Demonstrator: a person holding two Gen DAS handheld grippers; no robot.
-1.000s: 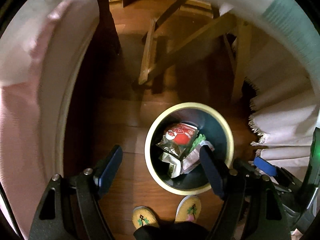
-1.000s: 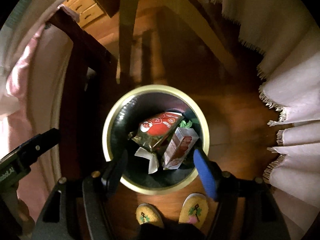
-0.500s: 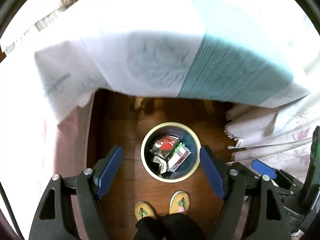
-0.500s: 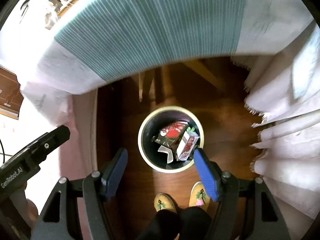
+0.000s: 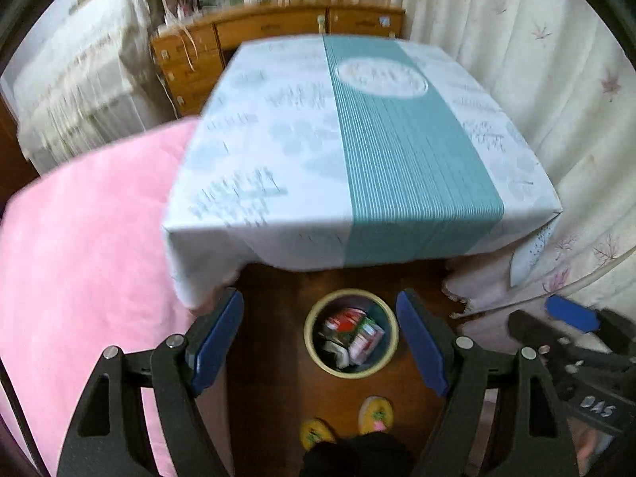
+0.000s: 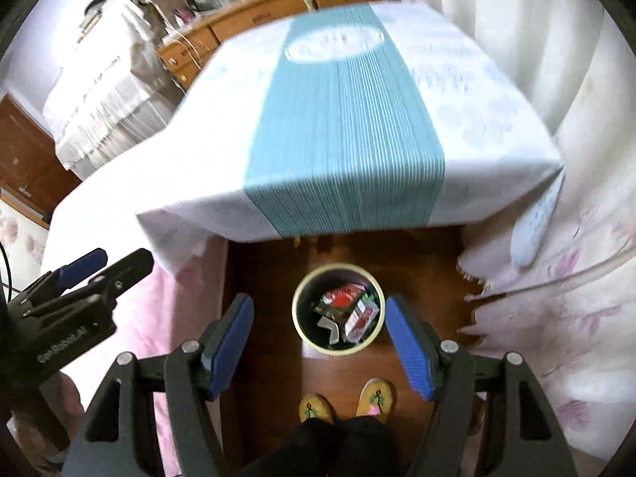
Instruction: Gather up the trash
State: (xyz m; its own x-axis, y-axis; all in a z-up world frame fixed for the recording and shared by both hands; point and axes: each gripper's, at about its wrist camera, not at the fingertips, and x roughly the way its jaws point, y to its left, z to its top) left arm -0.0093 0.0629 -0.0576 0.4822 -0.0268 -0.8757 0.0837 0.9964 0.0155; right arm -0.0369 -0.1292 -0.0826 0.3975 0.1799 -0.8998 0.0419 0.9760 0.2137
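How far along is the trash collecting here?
Mostly done, it seems. The bin on the floor already holds a red wrapper and a small carton. Nothing is in hand: the left gripper and right gripper are both open and empty, above the bin. The tablecloth shows no litter, though blur could hide small bits, so little or nothing looks left.

Below the fingers [image 5: 421, 342] the bin's [image 5: 391, 351] mouth lies open on bare floor [image 6: 262, 278], hemmed by the counter [image 5: 357, 151] ahead, a pink bed [image 5: 79, 258] left and curtains [image 6: 556, 278] right.
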